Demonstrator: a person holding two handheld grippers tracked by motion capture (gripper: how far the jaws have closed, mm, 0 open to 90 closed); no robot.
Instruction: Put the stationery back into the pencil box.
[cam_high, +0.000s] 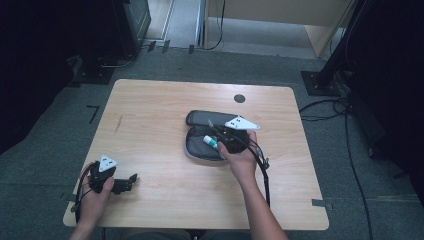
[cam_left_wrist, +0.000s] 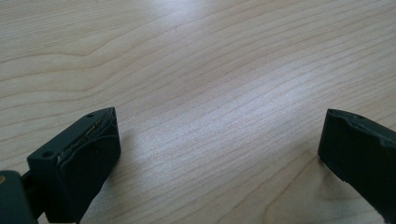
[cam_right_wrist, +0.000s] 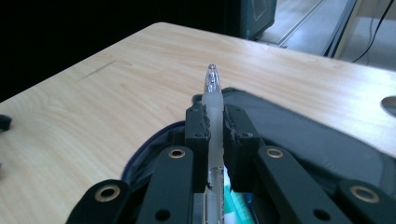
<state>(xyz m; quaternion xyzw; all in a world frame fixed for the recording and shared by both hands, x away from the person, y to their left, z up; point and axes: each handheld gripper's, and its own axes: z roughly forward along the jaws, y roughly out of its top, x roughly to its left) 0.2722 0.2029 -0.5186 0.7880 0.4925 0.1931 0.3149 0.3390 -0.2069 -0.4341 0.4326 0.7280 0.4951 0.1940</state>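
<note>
**Right gripper clamps pen over open pencil case**

One pen (cam_right_wrist: 214, 109), clear barrel with frosted grip, pinched between the right gripper (cam_right_wrist: 214, 122) pads, jaws nearly together on it; tip points away past the jaw ends. It sits above the one dark grey pencil case (cam_high: 200, 120), unzipped and lying open near table centre, slightly right. One white tube with a teal-green end (cam_high: 210, 142) lies inside the case, just beside the gripper. No writing readable on pen, case or tube.

Left gripper (cam_high: 131, 178) rests at the table's near-left corner, well apart from the case; jaws spread wide, nothing between them, bare wood under them.

One wooden table (cam_high: 150, 115), rounded corners, one dark round grommet (cam_high: 239, 98) near the far edge. Wide open wood left of the case and along the front; less room right of the case toward the right edge.
</note>
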